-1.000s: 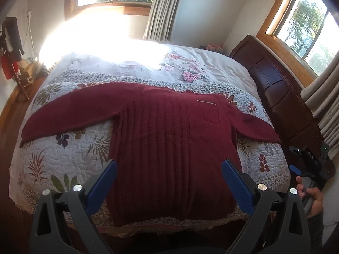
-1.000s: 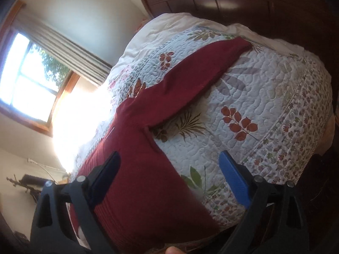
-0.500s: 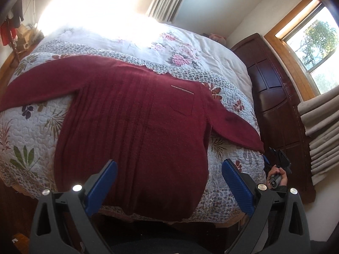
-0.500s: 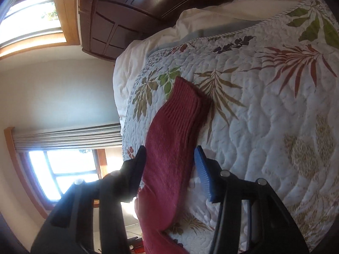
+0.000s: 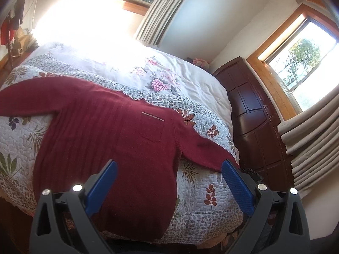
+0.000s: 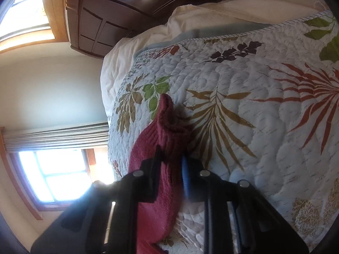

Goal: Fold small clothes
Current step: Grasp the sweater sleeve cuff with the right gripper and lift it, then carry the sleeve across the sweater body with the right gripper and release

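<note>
Dark red knit fills the narrow gap of the right hand-held gripper [image 6: 172, 165], whose fingers have closed onto the cuff end of the sweater's sleeve [image 6: 163, 131]; the cuff tip pokes out beyond the fingertips and touches the quilt [image 6: 264, 127]. The left hand-held gripper [image 5: 169, 180] hangs spread wide above the lower body of the sweater [image 5: 110, 135], gripping nothing. The sweater lies flat on its back across the foot of the bed [image 5: 190, 80], both sleeves stretched outward, a small chest pocket [image 5: 151, 127] facing up. The ribbed knit looks soft, limp and fairly light, so it should drape and sag from any pinch point rather than hold shape. The cuff is a sound place to lift the sleeve for folding inward; hem corners and shoulders would likely serve best for the body.
</note>
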The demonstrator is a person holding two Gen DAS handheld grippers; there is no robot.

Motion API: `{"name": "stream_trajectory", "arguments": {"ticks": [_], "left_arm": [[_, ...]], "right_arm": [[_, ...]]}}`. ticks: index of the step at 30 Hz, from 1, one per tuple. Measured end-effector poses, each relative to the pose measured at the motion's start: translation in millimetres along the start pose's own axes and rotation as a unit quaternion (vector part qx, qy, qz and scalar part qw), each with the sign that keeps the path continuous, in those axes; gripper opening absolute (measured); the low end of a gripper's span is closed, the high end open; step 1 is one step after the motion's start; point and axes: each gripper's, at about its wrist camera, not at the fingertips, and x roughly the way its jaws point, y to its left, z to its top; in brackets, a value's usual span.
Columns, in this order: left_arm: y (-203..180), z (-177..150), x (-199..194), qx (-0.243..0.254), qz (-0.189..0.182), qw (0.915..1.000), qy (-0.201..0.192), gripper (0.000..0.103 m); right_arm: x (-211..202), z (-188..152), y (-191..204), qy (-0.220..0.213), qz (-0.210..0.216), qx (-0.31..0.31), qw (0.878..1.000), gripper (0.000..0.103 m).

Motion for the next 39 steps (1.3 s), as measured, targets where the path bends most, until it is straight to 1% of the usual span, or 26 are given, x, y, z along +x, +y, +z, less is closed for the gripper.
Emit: {"name": "stream_trajectory", "arguments": {"ticks": [2, 4, 7, 10, 12, 15, 17, 19, 21, 23, 26, 28, 31, 34, 36, 39], "left_arm": [[5, 4, 2, -0.002, -0.005, 0.9999, 0.009, 0.099], [15, 6, 3, -0.015, -0.012, 0.9998, 0.010, 0.099], [39, 11, 3, -0.043, -0.040, 0.9982, 0.008, 0.099], [63, 19, 5, -0.058, -0.078, 0.9951, 0.022, 0.099], [76, 24, 6, -0.057, -0.094, 0.9934, 0.032, 0.099], [93, 29, 10, -0.053, -0.095, 0.9929, 0.048, 0.099], [108, 32, 12, -0.067, -0.098, 0.9914, 0.055, 0.099], [128, 34, 13, -0.095, -0.104, 0.9887, 0.053, 0.099], [146, 36, 15, -0.112, -0.091, 0.9884, 0.048, 0.099], [160, 39, 17, -0.099, -0.069, 0.9914, 0.050, 0.099], [177, 44, 20, -0.078, -0.036, 0.9949, 0.054, 0.099], [192, 47, 21, -0.083, -0.021, 0.9947, 0.056, 0.099], [218, 53, 25, -0.118, -0.026, 0.9904, 0.067, 0.099], [235, 57, 30, -0.140, -0.040, 0.9868, 0.071, 0.099], [243, 61, 35, -0.146, -0.044, 0.9858, 0.071, 0.099], [249, 68, 44, -0.138, -0.032, 0.9878, 0.065, 0.099]], "right_arm": [[-7, -6, 17, -0.010, -0.001, -0.027, 1.000, 0.014], [-16, -15, 42, -0.020, -0.003, -0.063, 0.998, 0.012], [-34, -37, 90, -0.041, 0.002, -0.125, 0.991, 0.012], [-51, -70, 141, -0.055, 0.014, -0.182, 0.982, 0.012], [-58, -96, 175, -0.057, 0.023, -0.219, 0.974, 0.012], [-61, -143, 224, -0.052, 0.033, -0.275, 0.960, 0.012], [-57, -176, 253, -0.042, 0.042, -0.307, 0.950, 0.012], [-49, -213, 276, -0.030, 0.050, -0.336, 0.940, 0.012], [-37, -250, 297, -0.013, 0.058, -0.362, 0.930, 0.012], [-22, -289, 314, 0.007, 0.064, -0.386, 0.920, 0.012], [6, -346, 332, 0.037, 0.064, -0.424, 0.903, 0.012], [27, -384, 338, 0.064, 0.064, -0.438, 0.894, 0.012], [59, -434, 340, 0.098, 0.056, -0.460, 0.881, 0.012], [93, -479, 334, 0.129, 0.041, -0.483, 0.865, 0.012], [116, -508, 325, 0.148, 0.027, -0.497, 0.855, 0.012], [149, -549, 309, 0.169, -0.002, -0.525, 0.834, 0.012]]}}
